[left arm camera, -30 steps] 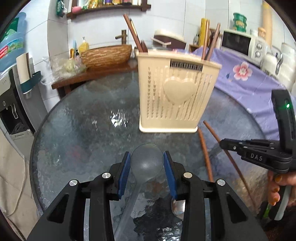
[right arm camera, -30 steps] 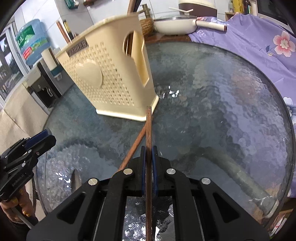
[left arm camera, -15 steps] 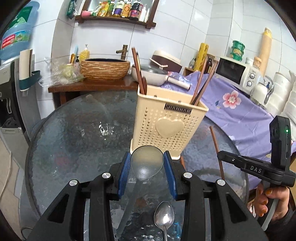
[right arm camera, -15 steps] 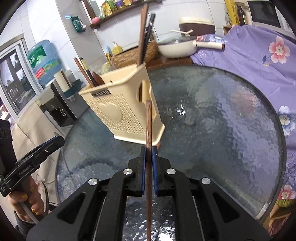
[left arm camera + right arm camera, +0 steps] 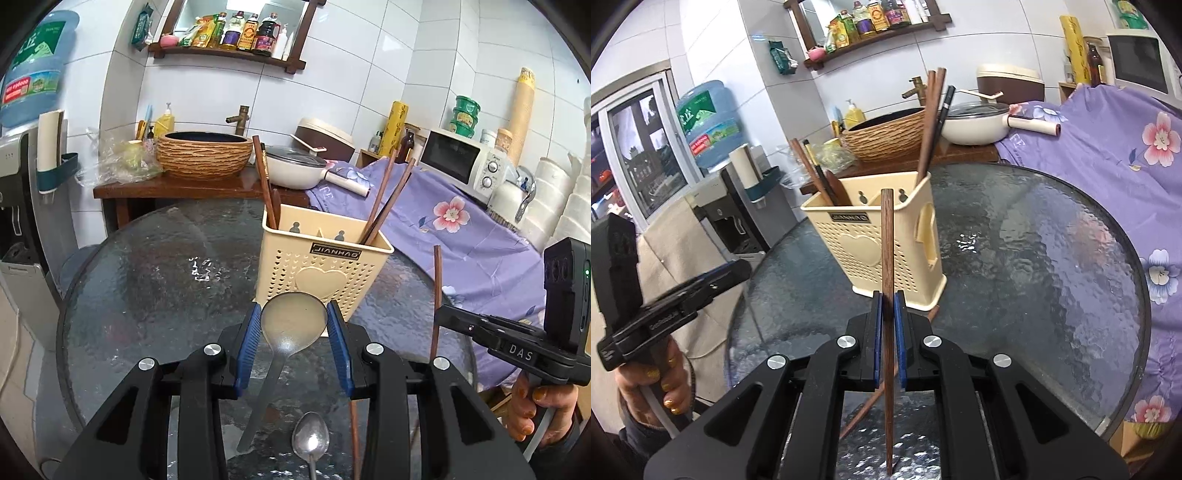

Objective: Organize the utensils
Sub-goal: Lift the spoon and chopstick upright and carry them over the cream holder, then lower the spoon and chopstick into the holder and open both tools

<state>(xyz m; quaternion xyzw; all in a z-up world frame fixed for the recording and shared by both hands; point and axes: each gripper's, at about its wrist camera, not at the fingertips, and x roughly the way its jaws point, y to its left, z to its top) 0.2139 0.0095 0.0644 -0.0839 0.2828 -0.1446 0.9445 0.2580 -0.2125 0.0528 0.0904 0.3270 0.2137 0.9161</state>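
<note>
A: Left claw (image 5: 293,334) clamped on the ladle (image 5: 291,328)'s bowl; right claw (image 5: 887,332) pinching one chopstick (image 5: 886,280). Both lifted off the tabletop (image 5: 155,295) just now.

B: So pickup's done. Holder (image 5: 321,266) sits just beyond, center-far. Small spoon (image 5: 310,441) & another chopstick (image 5: 354,435) left lying near.

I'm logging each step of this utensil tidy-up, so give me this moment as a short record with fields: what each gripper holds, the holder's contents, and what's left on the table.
left gripper: shut on ladle, held by its bowl, handle hanging down
right gripper: shut on chopstick, held upright
holder: cream, upright on glass table; chopsticks in both end compartments
left on table: spoon, one brown chopstick
</note>
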